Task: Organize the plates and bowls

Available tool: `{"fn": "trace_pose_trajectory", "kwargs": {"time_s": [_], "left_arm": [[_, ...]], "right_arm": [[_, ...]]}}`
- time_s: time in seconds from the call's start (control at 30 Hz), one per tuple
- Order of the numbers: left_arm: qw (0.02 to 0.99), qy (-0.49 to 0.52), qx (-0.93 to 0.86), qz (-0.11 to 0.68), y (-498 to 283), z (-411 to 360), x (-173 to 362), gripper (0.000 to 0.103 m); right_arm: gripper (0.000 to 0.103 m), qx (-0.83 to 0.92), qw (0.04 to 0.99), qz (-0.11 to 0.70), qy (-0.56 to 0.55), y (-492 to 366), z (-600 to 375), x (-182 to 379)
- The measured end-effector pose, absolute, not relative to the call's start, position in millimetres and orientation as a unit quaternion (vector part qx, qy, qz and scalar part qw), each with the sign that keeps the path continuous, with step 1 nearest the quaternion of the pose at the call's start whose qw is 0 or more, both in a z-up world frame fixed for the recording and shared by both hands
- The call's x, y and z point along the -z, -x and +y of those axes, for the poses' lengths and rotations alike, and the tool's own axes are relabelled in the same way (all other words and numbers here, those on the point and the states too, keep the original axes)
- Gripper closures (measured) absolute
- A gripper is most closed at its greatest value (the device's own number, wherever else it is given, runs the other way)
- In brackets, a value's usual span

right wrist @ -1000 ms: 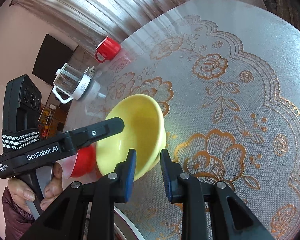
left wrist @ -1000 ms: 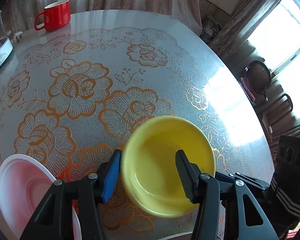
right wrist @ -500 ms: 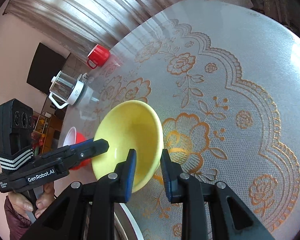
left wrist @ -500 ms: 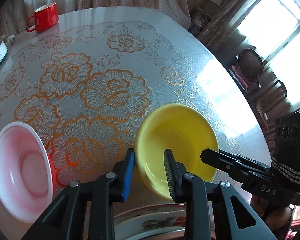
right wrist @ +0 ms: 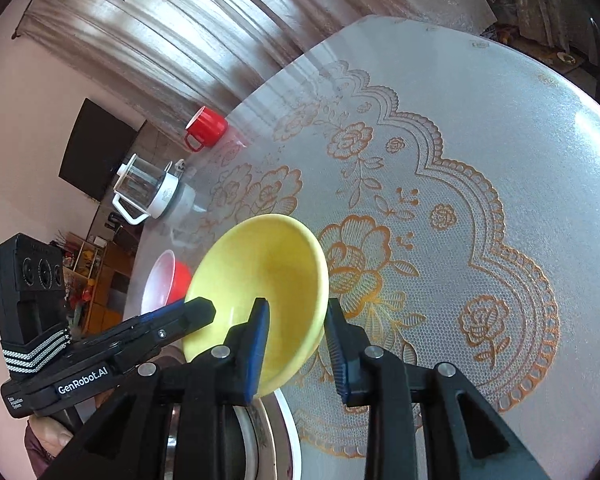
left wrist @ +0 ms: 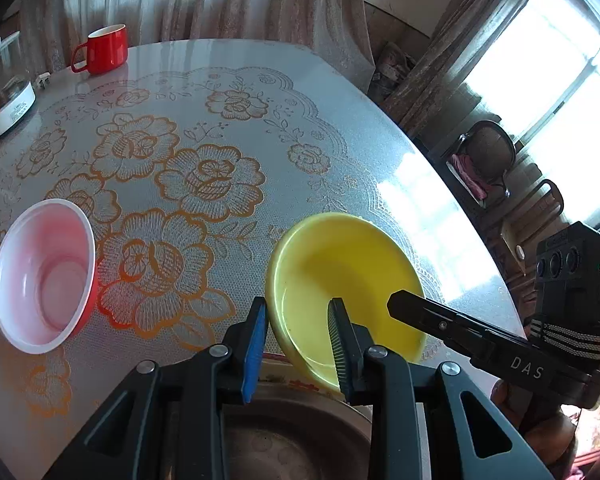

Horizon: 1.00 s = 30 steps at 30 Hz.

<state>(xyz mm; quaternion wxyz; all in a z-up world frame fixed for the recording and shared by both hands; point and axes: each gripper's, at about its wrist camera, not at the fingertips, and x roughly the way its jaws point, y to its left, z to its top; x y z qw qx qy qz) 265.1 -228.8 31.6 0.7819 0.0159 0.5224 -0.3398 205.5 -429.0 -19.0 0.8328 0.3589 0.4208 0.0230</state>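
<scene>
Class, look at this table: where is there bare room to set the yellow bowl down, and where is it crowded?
Free: the broad tablecloth stretch between the red mug and the yellow bowl; also right of the bowl. Crowded: the near edge, where both grippers, the plate stack and the pink bowl gather.

The yellow bowl (left wrist: 342, 280) is plain, glossy and empty, tilted with its near rim low, and hangs over the edge of a patterned plate (left wrist: 292, 382) at the table's near side; whether it touches that plate is hard to tell. The red bowl (left wrist: 44, 276), white-pink inside and also empty, sits on the tablecloth well apart to the left, leaning slightly on its side.
</scene>
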Motion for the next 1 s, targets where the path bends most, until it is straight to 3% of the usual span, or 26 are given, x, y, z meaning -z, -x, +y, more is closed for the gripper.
{"fn": "trace_pose_trajectory", "kwargs": {"time_s": [1.0], "left_arm": [[0.8,0.061,0.367,0.472,-203,-177,-66,0.072]], "right_arm": [[0.074,-0.05,0.858,0.383,-0.339,-160,-398,-18]]}}
